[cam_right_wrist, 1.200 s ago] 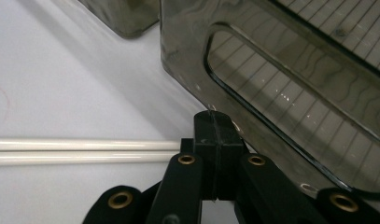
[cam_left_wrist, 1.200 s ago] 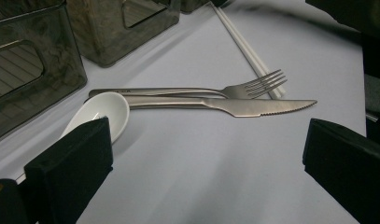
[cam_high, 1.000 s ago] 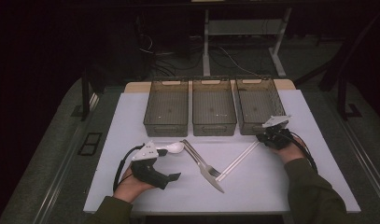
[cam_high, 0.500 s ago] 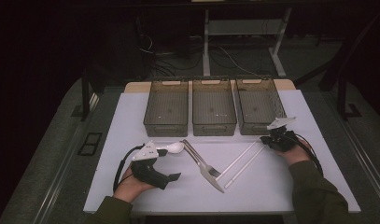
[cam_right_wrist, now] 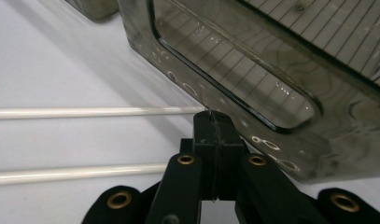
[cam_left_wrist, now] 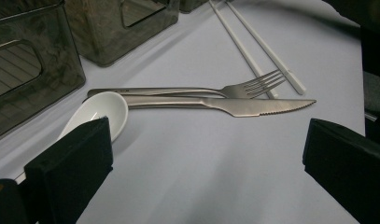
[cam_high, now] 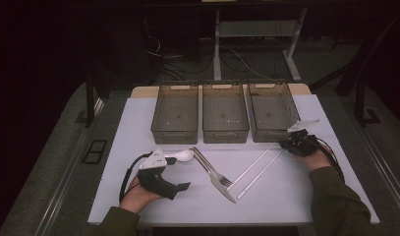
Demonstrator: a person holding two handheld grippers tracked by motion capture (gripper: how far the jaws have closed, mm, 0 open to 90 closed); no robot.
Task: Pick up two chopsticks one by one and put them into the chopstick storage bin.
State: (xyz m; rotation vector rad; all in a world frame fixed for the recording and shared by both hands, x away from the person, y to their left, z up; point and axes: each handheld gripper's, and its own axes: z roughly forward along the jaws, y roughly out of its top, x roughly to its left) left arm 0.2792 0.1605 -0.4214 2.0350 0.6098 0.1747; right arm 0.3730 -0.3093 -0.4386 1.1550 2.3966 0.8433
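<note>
Right now the right gripper (cam_high: 287, 144), jaws pressed together, sits at the far right tips of the two white chopsticks (cam_high: 259, 169). They run down-left toward the fork (cam_high: 212, 169). The left gripper (cam_high: 184, 186) rests spread and farther off.

Dim lab or recording studio. White table (cam_high: 305, 196) on dark carpeted floor (cam_high: 55, 162); behind the table, loose cables (cam_high: 173, 69) and a bare metal stand frame (cam_high: 251, 34). Around the table, blackness.
</note>
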